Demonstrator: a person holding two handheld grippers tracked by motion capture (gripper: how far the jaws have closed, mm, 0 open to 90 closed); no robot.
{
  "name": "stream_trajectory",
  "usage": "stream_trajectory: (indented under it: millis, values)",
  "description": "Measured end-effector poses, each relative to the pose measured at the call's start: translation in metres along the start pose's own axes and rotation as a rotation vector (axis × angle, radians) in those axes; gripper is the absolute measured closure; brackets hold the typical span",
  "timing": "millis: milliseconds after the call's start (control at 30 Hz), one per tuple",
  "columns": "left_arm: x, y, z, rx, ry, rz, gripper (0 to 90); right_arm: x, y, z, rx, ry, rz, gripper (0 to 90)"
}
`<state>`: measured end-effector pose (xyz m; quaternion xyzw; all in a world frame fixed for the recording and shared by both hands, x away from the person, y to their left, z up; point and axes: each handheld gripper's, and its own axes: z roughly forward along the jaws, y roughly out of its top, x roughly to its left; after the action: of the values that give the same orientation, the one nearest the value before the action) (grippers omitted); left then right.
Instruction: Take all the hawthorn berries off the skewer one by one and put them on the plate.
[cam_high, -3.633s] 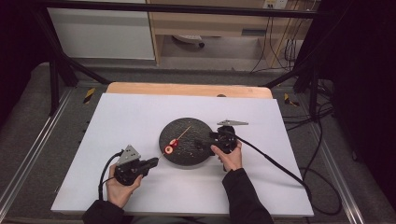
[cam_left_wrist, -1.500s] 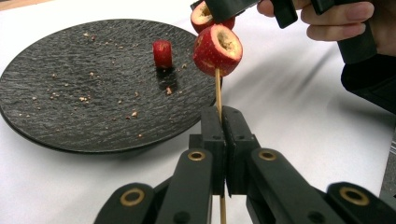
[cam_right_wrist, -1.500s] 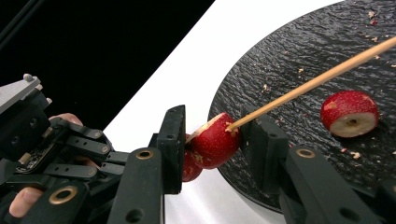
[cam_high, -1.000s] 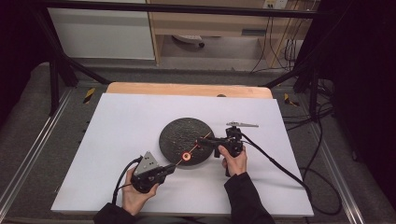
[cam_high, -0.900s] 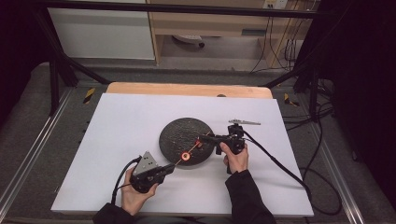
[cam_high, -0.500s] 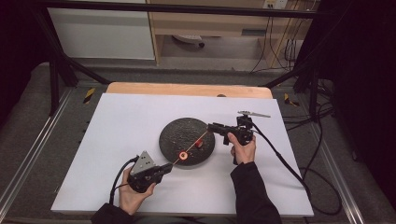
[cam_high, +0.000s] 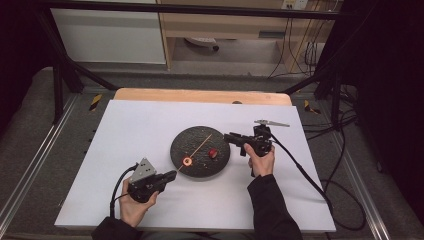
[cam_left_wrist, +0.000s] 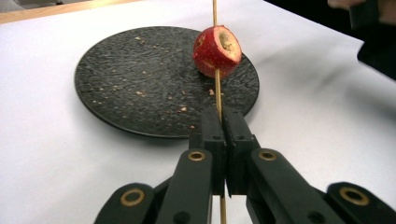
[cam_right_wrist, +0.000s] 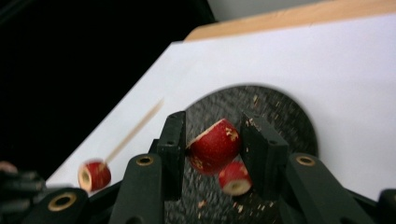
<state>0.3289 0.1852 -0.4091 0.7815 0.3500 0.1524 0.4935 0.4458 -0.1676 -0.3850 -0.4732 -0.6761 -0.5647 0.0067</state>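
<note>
Left gripper (cam_high: 170, 175) holds skewer (cam_high: 198, 146) over dark plate (cam_high: 200, 169); red piece (cam_high: 213, 152) on plate.

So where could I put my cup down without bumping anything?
The white table cover is bare behind the black plate, up to the wooden edge, and along the left side. The front middle, between the two hands, is bare too. It's crowded around the plate: the left gripper holds a skewer over it, and the right gripper reaches in.
</note>
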Motion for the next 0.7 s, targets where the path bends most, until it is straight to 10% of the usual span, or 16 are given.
stream_trajectory:
  millis: [700]
  values:
    - [0.002, -0.001, 0.005, 0.019, 0.008, -0.002, 88.0, 0.001, -0.063, 0.048, 0.222, -0.042, -0.067, 62.3]
